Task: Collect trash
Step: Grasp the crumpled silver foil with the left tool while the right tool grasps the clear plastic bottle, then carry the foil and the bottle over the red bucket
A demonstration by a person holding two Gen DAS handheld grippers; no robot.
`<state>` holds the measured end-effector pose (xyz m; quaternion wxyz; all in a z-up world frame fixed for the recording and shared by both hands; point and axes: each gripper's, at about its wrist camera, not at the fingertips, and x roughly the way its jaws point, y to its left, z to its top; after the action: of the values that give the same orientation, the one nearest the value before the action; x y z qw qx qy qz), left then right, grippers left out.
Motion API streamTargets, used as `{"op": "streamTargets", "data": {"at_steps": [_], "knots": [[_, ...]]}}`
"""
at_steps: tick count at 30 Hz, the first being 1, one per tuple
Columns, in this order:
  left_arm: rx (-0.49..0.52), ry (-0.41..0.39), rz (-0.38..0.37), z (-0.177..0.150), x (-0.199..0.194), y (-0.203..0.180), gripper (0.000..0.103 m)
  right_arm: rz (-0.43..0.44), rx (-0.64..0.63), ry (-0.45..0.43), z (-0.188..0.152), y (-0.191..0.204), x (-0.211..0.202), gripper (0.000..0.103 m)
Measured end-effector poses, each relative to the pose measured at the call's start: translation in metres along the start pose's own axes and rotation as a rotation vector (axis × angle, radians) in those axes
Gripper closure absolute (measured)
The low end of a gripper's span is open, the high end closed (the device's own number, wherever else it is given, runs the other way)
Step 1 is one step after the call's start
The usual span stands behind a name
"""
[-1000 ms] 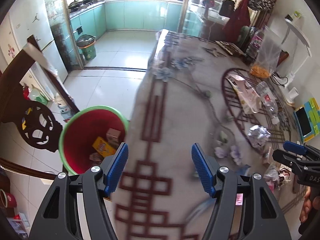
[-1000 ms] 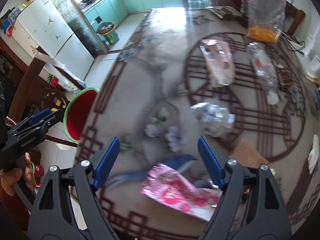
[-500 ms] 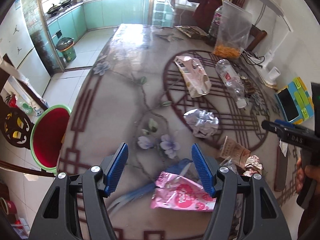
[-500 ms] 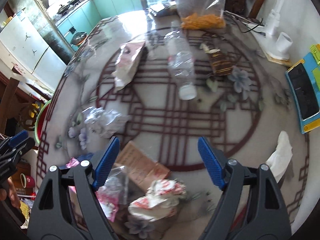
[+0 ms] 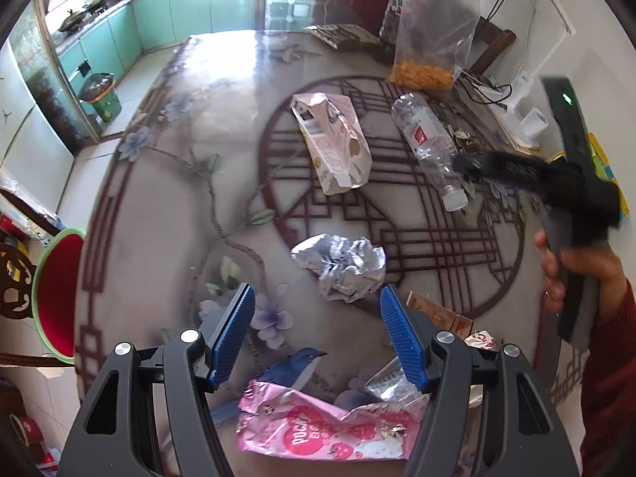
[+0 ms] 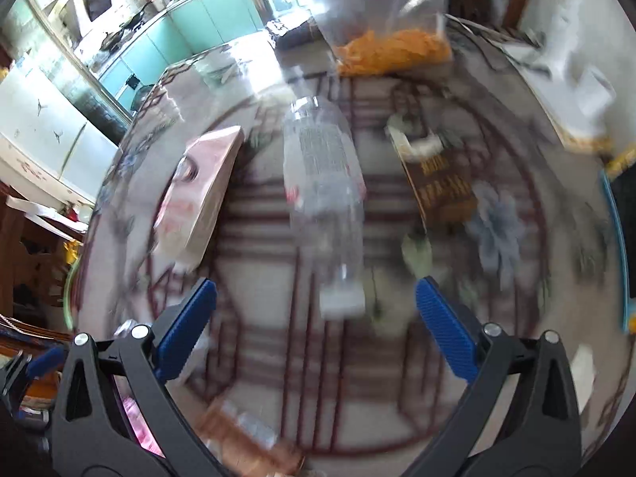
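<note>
Trash lies on the patterned table. My left gripper is open and empty, just short of a crumpled foil ball, with a pink snack wrapper under it. A pink carton and a clear plastic bottle lie farther back. My right gripper is open and empty, its jaws wide apart just short of the bottle's cap end; the bottle lies lengthwise ahead, blurred. The right gripper also shows in the left wrist view. A red bin with a green rim stands off the table's left edge.
A clear bag of orange snacks stands at the back. A brown wrapper lies right of the bottle. A brown card and small crumpled wrappers lie near the front right. A blue device sits at the right edge.
Both grippers have swung right and forward over the table. The left one went from the bin to the foil ball. The right one went from the pink wrapper to the bottle.
</note>
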<state>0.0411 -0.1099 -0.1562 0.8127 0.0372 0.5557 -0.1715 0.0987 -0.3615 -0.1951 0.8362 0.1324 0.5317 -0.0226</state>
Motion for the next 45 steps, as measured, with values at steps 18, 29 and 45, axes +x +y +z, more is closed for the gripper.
{"op": "streamTargets", "data": {"at_steps": [18,29,45], "knots": [[-0.16,0.104,-0.053,0.015,0.079,-0.008,0.048,0.041,-0.041,0.17,0.039,0.019,0.088,0.003],[-0.132,0.075,-0.06,0.024,0.08,-0.011,0.063,0.09,-0.018,0.181,0.042,0.013,0.089,0.015],[-0.093,-0.111,0.059,0.015,-0.008,0.012,0.063,0.158,0.001,0.022,0.015,0.033,0.011,0.049]]}}
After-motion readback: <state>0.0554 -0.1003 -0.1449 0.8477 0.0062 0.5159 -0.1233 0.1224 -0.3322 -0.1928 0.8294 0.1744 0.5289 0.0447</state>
